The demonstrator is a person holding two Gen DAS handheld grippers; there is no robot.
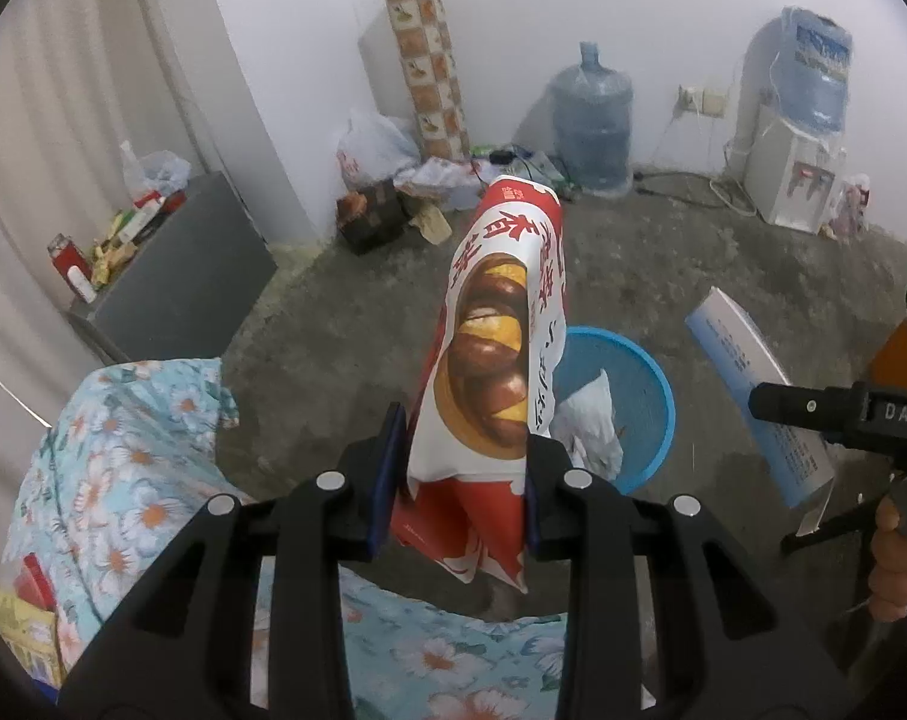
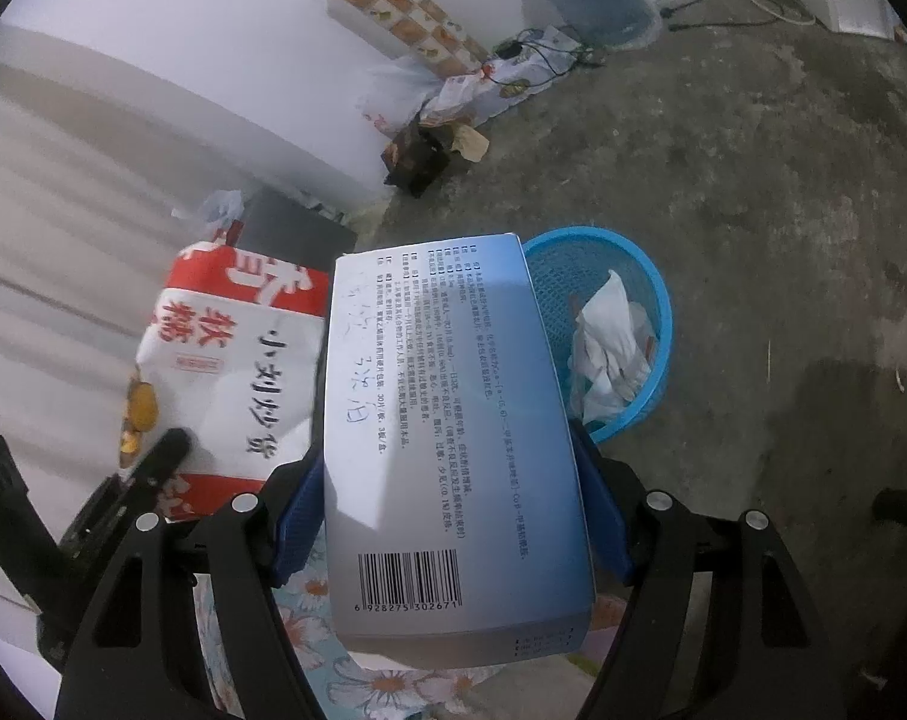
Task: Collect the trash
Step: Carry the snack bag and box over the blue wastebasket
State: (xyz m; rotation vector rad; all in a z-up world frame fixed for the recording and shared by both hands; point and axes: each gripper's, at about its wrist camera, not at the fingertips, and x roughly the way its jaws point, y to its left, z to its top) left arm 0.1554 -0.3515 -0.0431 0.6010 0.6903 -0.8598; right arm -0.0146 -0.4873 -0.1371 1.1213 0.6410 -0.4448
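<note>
Red-and-white chestnut snack bag (image 1: 492,348) standing upright between the fingers (image 1: 393,468) of the left gripper (image 1: 462,480), pinched at its lower part, hanging in the air above the near-left rim of the basket. Silvery-blue cardboard box (image 2: 453,438) with printed text and a barcode, clamped across its width by the blue-padded fingers (image 2: 603,510) of the right gripper (image 2: 453,516), far end overlapping the basket's left rim in the right wrist view. Same box (image 1: 759,402) appearing at the right in the left wrist view, gripped by the right gripper (image 1: 813,414), with a hand (image 1: 894,564) curling around the handle. Same bag (image 2: 231,372) showing just left of the box in the right wrist view, the two items close together, contact not clear.

Blue mesh basket (image 2: 645,276) sitting on the grey concrete floor (image 2: 753,180), containing crumpled white paper (image 2: 609,348). Floral blue cloth (image 1: 129,468) lying below and to the left of the left gripper. Large water jug (image 1: 591,120) standing by the far wall, water dispenser (image 1: 795,138) near the right corner, plastic bags (image 1: 375,150) and scattered litter lying along the wall.
</note>
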